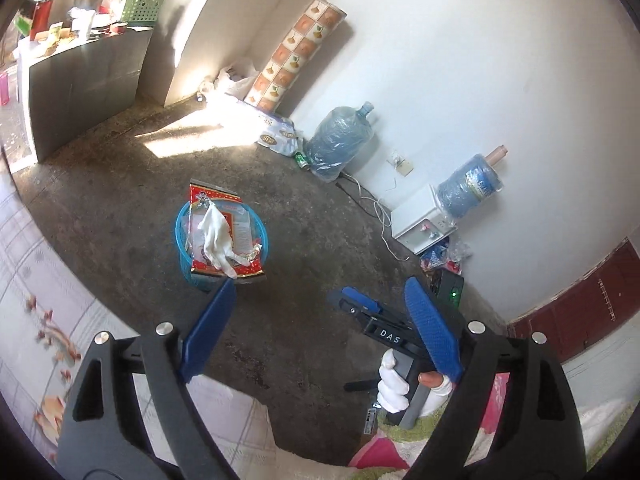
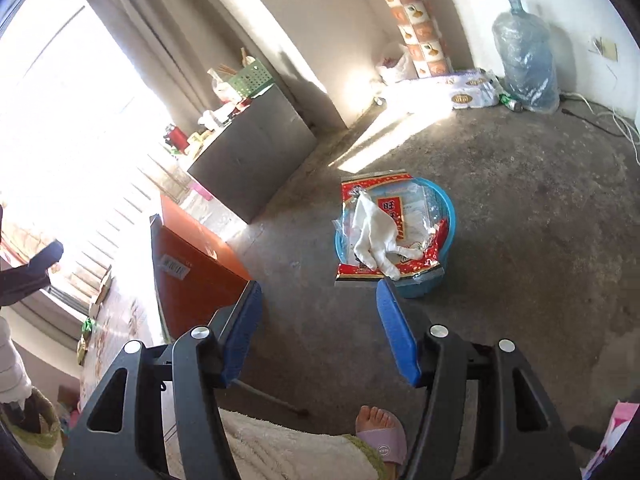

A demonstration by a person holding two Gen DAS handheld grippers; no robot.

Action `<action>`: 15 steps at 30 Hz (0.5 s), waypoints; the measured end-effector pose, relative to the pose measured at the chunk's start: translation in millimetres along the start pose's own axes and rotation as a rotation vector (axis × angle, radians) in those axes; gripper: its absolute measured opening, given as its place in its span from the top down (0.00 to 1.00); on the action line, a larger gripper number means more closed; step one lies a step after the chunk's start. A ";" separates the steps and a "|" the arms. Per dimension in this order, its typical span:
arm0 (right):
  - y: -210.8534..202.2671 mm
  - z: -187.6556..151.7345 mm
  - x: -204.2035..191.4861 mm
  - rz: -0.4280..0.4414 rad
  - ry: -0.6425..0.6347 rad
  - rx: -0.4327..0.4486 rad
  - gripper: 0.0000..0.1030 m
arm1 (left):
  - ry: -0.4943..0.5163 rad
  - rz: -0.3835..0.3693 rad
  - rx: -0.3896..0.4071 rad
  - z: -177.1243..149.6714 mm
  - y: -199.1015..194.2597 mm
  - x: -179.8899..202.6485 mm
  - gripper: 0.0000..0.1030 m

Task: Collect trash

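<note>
Both of our grippers stand with jaws wide apart and nothing between the blue pads: the left gripper (image 1: 320, 316) and the right gripper (image 2: 318, 320) each hang well above the concrete floor (image 1: 312, 208), pointing down toward it. In the left wrist view the right gripper shows held by a white-gloved hand (image 1: 394, 386).

The trash sits in the blue basket (image 1: 181, 224) on the floor, well apart from either gripper. A red snack wrapper (image 1: 214, 198) lies across its mouth, overhanging the rim, and a white glove (image 1: 218, 240) is draped on top with its fingers trailing over the near edge.

We judge that a drop-off is finished and we are between pieces. The next move calls for finding more litter. Loose wrappers (image 1: 444, 254) near the white dispenser (image 1: 420, 224) and a green can (image 1: 301, 160) beside the wrapped water bottle (image 1: 344, 140) look like candidates, though we cannot tell whether they count. The overhanging wrapper may slip out if nudged.
</note>
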State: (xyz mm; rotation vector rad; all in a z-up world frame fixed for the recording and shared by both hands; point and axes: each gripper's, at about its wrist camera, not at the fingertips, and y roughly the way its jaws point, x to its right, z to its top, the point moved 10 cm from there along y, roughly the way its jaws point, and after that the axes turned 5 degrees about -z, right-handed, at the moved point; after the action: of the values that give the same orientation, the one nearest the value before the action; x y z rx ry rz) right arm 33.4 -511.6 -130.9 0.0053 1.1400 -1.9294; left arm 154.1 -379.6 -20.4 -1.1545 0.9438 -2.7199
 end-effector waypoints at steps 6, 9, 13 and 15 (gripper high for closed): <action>-95.3 -4.6 -89.7 0.009 -0.222 0.216 0.06 | -0.090 0.253 0.261 -86.0 -124.1 -19.0 0.16; -128.8 -14.7 -133.4 0.056 -0.282 0.277 0.06 | -0.134 0.391 0.415 -115.2 -182.9 -20.7 0.10; -152.3 -43.7 -179.1 0.111 -0.346 0.269 0.06 | -0.197 0.548 0.536 -146.8 -235.8 -24.7 0.08; -158.1 -59.8 -193.6 0.078 -0.393 0.269 0.06 | -0.221 0.623 0.559 -158.3 -253.9 -29.7 0.08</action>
State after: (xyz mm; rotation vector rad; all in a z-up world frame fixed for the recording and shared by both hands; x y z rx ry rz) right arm 23.0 -306.8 24.1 -0.1739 0.6096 -1.8938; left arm 119.0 -83.1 14.6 -0.8399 0.3733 -2.0906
